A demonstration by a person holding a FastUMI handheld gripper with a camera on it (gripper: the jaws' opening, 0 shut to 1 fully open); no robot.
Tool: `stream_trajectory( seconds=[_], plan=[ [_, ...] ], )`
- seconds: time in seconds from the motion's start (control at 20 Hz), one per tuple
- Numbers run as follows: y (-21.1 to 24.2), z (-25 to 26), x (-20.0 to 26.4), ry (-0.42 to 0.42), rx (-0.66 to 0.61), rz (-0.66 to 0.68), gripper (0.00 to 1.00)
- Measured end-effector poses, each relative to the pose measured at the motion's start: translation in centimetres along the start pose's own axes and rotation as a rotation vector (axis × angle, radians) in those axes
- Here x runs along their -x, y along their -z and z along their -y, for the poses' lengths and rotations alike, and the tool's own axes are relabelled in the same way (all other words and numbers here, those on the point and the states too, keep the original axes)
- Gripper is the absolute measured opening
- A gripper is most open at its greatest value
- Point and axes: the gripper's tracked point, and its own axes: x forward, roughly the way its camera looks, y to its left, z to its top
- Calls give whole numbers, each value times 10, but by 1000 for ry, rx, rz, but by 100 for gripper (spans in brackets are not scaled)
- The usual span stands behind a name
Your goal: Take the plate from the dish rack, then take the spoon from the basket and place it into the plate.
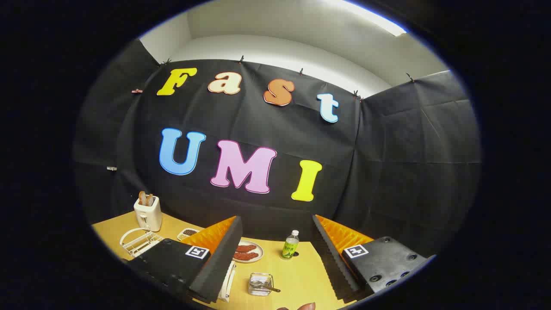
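Claw [275, 254] stands wide open, gripping nothing, raised above the counter [297, 275]. The basket [260, 284], a small clear one, sits between the fingers; the spoon [264, 285] lies in it, handle poking out sideways. Beyond the basket: a plate [247, 252] carrying reddish food, and a bottle [290, 245] beside it. Well off from the basket stand the white dish rack [137, 241], a toaster [148, 213] and a small dish [188, 233]. Nothing blocks the basket.

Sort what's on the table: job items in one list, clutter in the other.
Job items: dish rack, left of the open gripper; spoon in its clear basket, between the fingers.

Clutter: toaster, green bottle, plate of food, small tray of dark bits.
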Motion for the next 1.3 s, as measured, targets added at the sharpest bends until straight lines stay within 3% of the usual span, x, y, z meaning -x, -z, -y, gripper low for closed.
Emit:
stream_trajectory(
  seconds=[0.8, 1.3],
  plan=[
    [6, -12, 0, -11, -13, -34, 97],
    [82, -65, -30, -140, -136, -340, 97]
  ],
)
